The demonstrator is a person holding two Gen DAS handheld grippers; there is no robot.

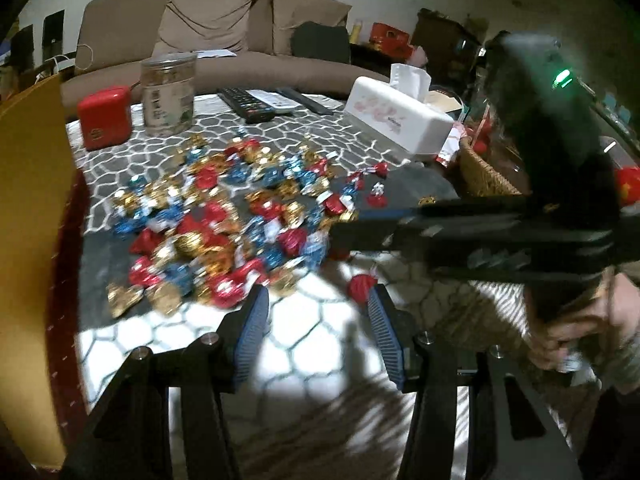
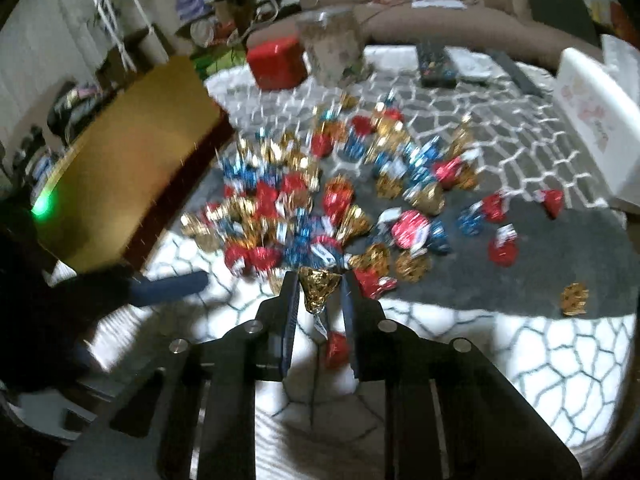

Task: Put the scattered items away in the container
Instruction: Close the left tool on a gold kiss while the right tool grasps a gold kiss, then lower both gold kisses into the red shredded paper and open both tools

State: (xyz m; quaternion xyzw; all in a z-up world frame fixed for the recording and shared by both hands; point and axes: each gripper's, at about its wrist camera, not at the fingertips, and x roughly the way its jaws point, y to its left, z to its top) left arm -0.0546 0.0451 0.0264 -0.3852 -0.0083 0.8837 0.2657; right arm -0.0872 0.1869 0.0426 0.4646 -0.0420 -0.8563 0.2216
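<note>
Gold-wrapped candy (image 2: 316, 286) sits nearest the lens, between the narrowed fingers of the right gripper (image 2: 318, 292) at the near edge of the candy pile (image 2: 320, 200); whether the pads already press on it I cannot tell through the blur. To do this pick well, I judge the fingers should close on the candy's wide body rather than its twisted tail, then lift straight up so neighbours are not dragged along, and carry it to the gold-lined box (image 2: 132, 160) left of the pile. Beside the pile's near edge, the left gripper (image 1: 316, 308) hovers with fingers about half open and empty, a lone red candy (image 1: 360, 286) just by its right finger. Counts: one box; candies in red, blue and gold number in the dozens, too blurred to tally; one clear jar (image 1: 168, 94) and one tissue box (image 1: 396, 120) stand behind the pile on the bench (image 1: 320, 344).
</note>
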